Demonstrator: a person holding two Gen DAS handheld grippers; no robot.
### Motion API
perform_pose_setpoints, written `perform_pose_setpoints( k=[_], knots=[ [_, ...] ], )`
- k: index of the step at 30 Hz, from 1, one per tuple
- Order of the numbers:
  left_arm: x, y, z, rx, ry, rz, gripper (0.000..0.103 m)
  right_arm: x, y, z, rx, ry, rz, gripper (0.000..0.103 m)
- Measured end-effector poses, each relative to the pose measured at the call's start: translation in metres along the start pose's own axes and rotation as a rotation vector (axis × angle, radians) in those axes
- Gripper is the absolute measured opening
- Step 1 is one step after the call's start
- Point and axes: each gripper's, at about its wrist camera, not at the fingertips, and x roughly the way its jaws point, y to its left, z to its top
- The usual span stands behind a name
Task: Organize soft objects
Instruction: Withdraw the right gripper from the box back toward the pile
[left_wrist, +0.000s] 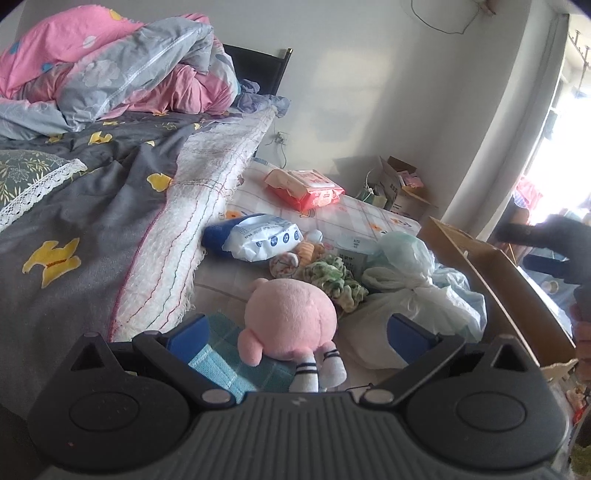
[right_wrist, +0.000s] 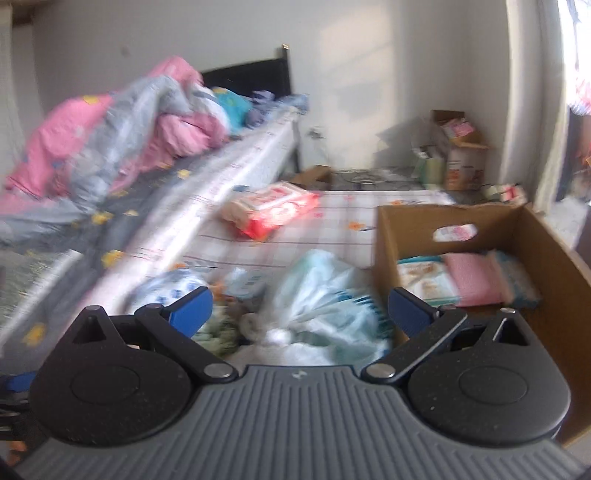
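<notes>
Left gripper (left_wrist: 297, 334) (fingers spread) straddles the pink plush toy (left_wrist: 291, 325).

Pink plush (left_wrist: 291, 317) with navy-striped white socks; teal checked cloth (left_wrist: 229, 365) at seven o'clock; grey duvet (left_wrist: 85, 206) with yellow shapes; red-and-white pack (left_wrist: 306, 186) at twelve.

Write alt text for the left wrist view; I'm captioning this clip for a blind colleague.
The open left gripper hovers over a pink plush toy lying on a teal checked cloth. Beyond it sit tied plastic bags, a blue wipes pack and a red wipes pack, with a cardboard box on the right.
</notes>
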Motion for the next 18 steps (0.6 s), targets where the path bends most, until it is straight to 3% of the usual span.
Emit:
perform_pose_setpoints(
  k=[4, 13, 18],
  knots=[
    [-0.001, -0.004, -0.011, 0.021, 0.024, 0.005, 0.103, 0.001, -0.006, -0.014, 0.084, 0.035, 0.117, 0.102],
    [-0.004, -0.01, -0.036, 0.071, 0.089, 0.092, 0.103, 0.018, 0.013, -0.054, 0.102, 0.143, 0.22, 0.102],
    [-0.007, -0.013, -0.041, 0.114, 0.079, 0.123, 0.103, 0.031, 0.021, -0.073, 0.115, 0.203, 0.27, 0.102]
  ],
)
